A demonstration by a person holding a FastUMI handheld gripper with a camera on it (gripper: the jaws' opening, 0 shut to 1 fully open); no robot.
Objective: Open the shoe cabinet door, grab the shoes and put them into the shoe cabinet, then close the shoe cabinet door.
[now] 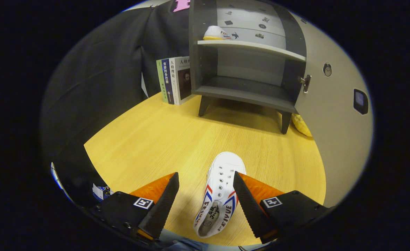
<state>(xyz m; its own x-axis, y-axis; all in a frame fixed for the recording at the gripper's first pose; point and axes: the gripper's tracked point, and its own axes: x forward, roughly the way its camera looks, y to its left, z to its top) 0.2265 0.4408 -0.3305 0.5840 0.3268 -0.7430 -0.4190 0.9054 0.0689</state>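
A white canvas shoe with red and blue stripes lies on the wooden tabletop, toe pointing away from me. My gripper is open, its fingers spread wide; the shoe sits between them, close against the right finger and apart from the left one. Beyond the shoe stands the dark grey shoe cabinet on short legs. Its pale door is swung open to the right. A second white shoe rests on the cabinet's upper shelf. The lower shelf holds nothing.
Three books stand upright against the cabinet's left side. A yellow object lies on the table behind the open door, near the cabinet's right leg. Black cloth hangs along the left. The tabletop's corner lies near my left finger.
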